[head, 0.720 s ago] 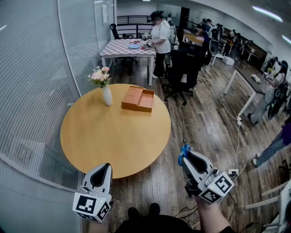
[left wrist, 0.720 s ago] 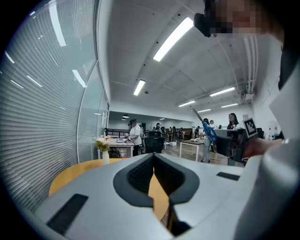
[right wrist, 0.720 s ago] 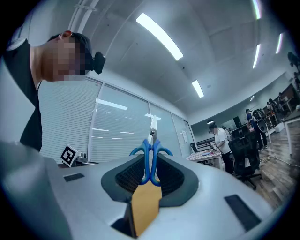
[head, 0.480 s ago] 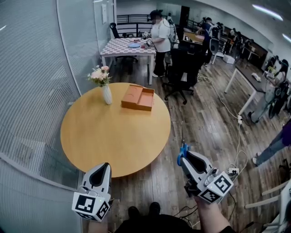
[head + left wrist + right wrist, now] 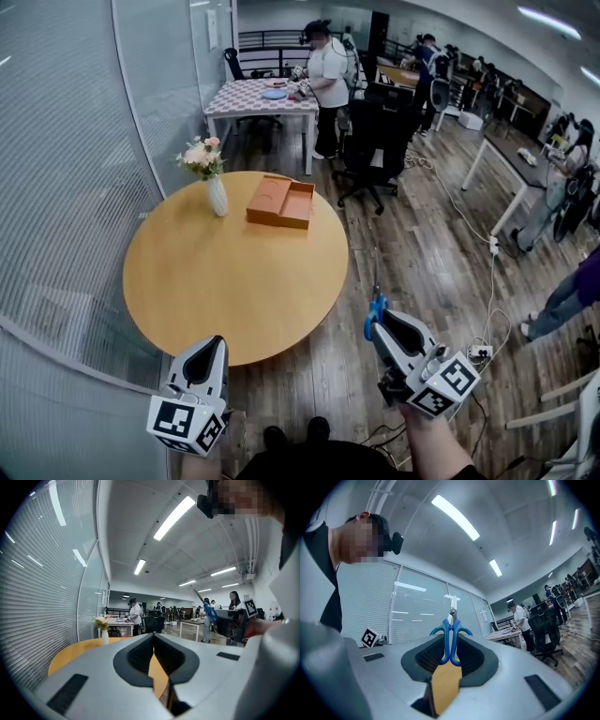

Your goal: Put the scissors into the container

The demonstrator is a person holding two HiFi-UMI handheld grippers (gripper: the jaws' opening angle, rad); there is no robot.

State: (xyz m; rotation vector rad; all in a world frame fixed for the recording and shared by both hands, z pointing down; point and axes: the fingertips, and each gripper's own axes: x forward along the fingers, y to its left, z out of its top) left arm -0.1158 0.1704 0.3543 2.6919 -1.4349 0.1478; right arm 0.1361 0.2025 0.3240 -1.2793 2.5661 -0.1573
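Right gripper barely shifted — pinching scissors; left gripper pressed together, empty

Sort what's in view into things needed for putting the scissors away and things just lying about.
For the job:
- scissors, held in the right gripper
- orange container on the round table

Just about:
- flower vase
- black office chair
- checkered table

The left gripper, jaws closed tip to tip with nothing between them, points across a round wooden table bearing a vase of flowers, beside a glass wall with blinds. At right, blue-handled scissors are held blades up. A person in a white shirt stands at a far table beneath ceiling strip lights.
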